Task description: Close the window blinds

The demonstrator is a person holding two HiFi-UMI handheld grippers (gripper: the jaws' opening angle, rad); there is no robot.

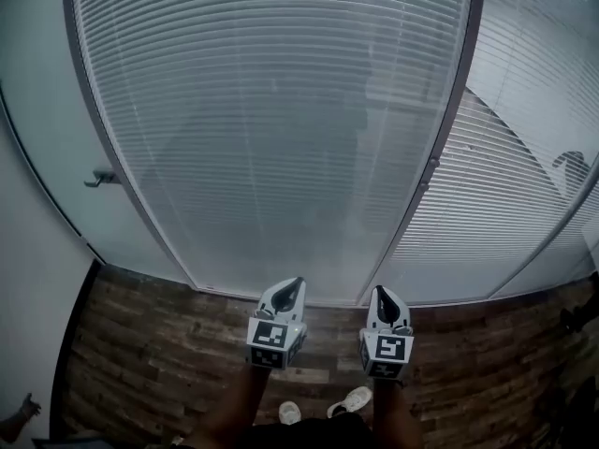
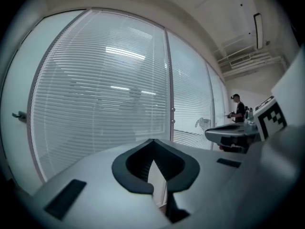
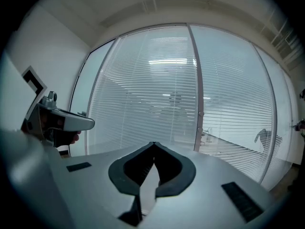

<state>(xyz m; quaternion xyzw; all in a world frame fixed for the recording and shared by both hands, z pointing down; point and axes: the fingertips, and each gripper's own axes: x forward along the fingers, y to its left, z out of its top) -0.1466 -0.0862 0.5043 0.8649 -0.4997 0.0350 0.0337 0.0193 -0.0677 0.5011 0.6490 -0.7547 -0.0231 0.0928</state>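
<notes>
White slatted blinds hang behind the wide glass panel straight ahead, their slats nearly flat. On the panel to the right, the blinds show darker gaps between slats. Two small knobs sit on the grey post between the panels, also seen as knobs and knobs. My left gripper and right gripper are held side by side, short of the glass, pointing at its lower part. Both are shut with nothing between the fingertips. The left gripper faces the wide panel, and the right gripper faces the post.
A door handle sticks out of the plain glass door at the left. The wood-pattern floor runs up to the window's bottom rail. My shoes stand below the grippers. A person stands far off to the right.
</notes>
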